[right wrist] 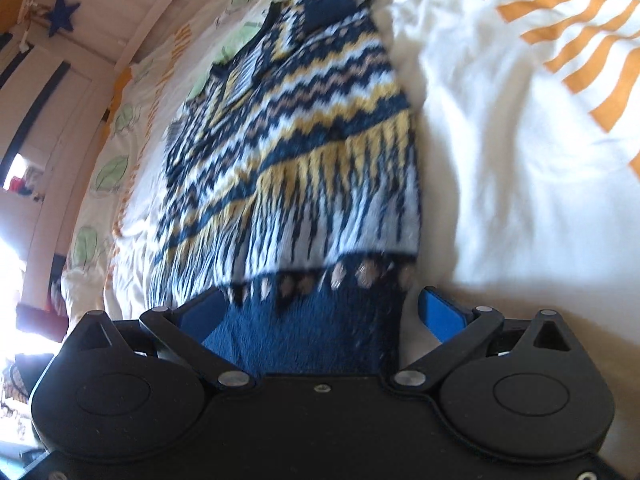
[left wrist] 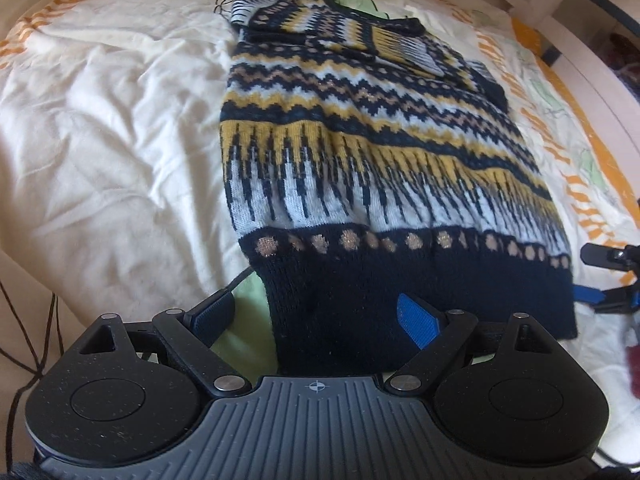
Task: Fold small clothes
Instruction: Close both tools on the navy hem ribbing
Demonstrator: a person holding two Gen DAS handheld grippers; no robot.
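A small knitted sweater [left wrist: 360,152] in navy, yellow and white zigzag bands lies flat on the bed, sleeves folded in over the chest, navy hem toward me. My left gripper [left wrist: 316,316] is open, its blue pads straddling the hem's left corner. The right gripper's fingers [left wrist: 608,276] show at the right edge of the left wrist view, beside the hem's right corner. In the right wrist view the sweater [right wrist: 304,152] runs away from me, and my right gripper [right wrist: 324,312] is open with the navy hem between its wide-spread pads.
A cream duvet [left wrist: 100,120] with orange stripes and green leaf prints covers the bed. A white bed rail [right wrist: 132,36] and wooden furniture stand beyond the bed's far side. A dark blue star [right wrist: 60,16] hangs there.
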